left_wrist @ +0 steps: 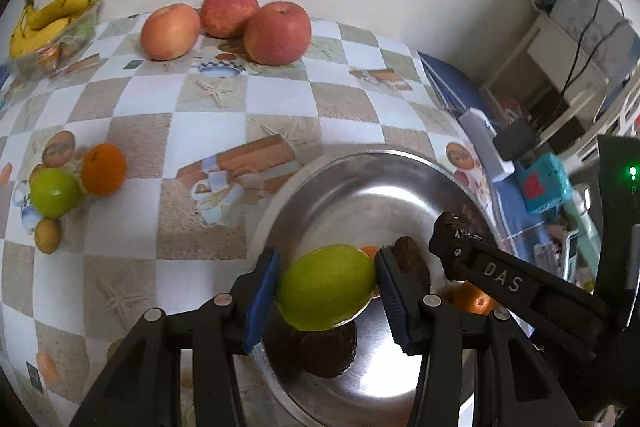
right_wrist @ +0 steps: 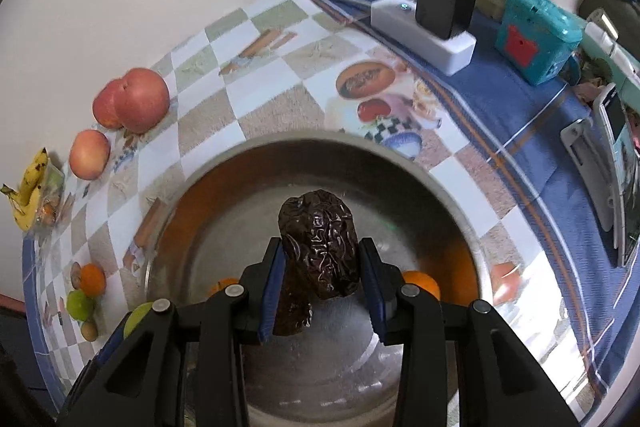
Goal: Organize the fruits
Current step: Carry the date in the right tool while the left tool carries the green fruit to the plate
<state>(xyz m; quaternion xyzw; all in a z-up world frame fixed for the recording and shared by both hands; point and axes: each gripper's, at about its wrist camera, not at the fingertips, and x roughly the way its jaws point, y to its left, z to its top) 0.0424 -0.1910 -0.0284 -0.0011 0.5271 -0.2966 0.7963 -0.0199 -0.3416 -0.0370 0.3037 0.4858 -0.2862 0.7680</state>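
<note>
Fruit is held in both grippers, right over the metal bowl. The green fruit is pinched between the blue pads of the left gripper, w/ its long side running across from pad to pad, so it sits square in the grip. It hangs above the near part of the bowl, & a dark wrinkly piece is seen lying in the bowl just below it. The dried date is pinched by the right gripper, standing up on its end w/ its top poking out past the fingertips. It is held over the middle of the bowl. Small oranges are seen in the bowl near the right gripper. Both grippers are tipped down toward the bowl & are close beside each other, the right one a bit further in. The bowl is straight below each fruit, so prob. only a small drop is needed. Still out on the table are three red apples, bananas, & a small bunch w/ an orange & another green fruit, all nearer to the left gripper.
</note>
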